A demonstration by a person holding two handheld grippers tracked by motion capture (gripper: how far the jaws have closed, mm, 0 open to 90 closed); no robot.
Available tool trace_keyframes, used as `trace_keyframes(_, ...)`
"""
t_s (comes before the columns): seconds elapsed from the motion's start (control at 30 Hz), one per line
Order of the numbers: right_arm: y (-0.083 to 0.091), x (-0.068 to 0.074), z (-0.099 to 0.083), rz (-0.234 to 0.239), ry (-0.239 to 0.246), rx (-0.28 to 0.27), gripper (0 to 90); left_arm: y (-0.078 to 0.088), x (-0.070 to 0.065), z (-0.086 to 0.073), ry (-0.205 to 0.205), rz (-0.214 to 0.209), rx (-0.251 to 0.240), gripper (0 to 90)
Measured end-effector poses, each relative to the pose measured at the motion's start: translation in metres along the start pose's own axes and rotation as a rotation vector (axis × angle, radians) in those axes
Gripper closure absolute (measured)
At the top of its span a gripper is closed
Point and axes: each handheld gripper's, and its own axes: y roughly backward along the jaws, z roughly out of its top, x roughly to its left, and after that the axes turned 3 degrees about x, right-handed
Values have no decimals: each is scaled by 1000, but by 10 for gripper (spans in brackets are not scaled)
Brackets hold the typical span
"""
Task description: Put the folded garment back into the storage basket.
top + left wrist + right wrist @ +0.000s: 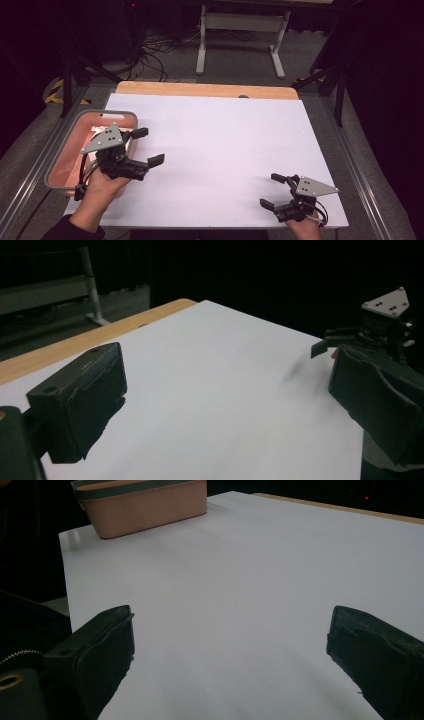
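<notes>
Left gripper: jaws wide, empty, left of frame, just beside the bin.
Right gripper: jaws wide, empty, lower right.
Pink plastic bin with grey rim: left edge of the white table sheet.
Progress: likely nothing grasped yet; all remains.

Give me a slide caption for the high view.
Two open hand-held grippers, left gripper beside a pink basket, right gripper near the white table's front edge.
</notes>
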Motion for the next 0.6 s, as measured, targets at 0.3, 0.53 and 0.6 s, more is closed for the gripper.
trace_keyframes(0.3,0,0,0,1,1,0,56,-23,-7,-25,24,-51,14,30)
trace_keyframes(0.53,0,0,0,2,0,2,56,-35,-12,-37,34,-83,21,28)
trace_keyframes(0.6,0,0,0,2,0,1,56,-39,-13,-42,41,-91,19,28)
